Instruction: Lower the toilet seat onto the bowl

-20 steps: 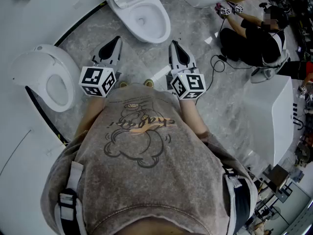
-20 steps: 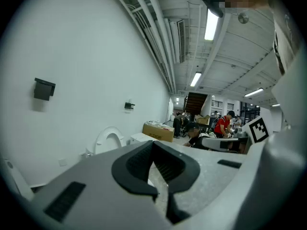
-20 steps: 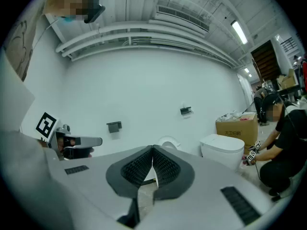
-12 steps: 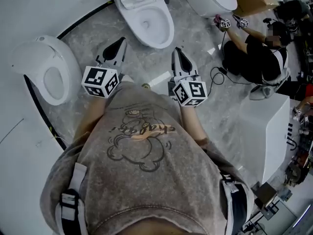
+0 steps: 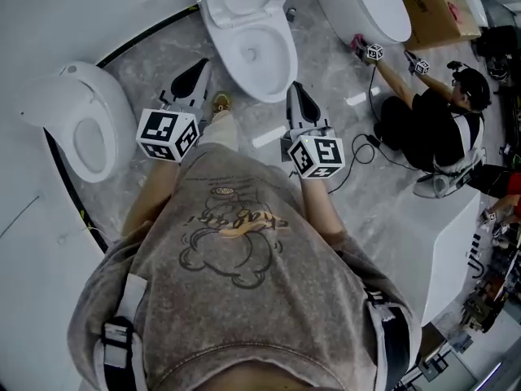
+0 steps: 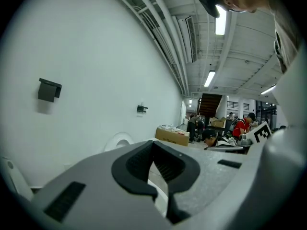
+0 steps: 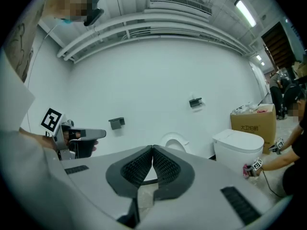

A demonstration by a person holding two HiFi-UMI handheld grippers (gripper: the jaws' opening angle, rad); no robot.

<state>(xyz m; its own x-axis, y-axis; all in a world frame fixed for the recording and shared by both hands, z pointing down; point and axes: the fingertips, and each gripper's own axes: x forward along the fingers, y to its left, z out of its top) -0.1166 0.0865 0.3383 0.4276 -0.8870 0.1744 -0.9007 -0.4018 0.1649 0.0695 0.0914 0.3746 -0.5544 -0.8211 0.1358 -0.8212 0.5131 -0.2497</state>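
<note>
Toilet seat (image 7: 173,135) at twelve o'clock stands upright, not yet lowered onto bowl (image 5: 273,84); left gripper (image 5: 198,66) and right gripper (image 5: 294,88), jaws together and empty, hover short of it.

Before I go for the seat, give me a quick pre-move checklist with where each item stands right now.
1. Toilet seat raised, ready to lower: ok, it stands upright.
2. Left claw empty: ok, shut on nothing.
3. Right claw empty: ok, shut on nothing.
4. Claws at the seat: not ok, both are short of the bowl, touching nothing.
5. Bowl rim free of objects: ok.
6. Bystander clear: ok, the crouching person works at another toilet to the right.
</note>
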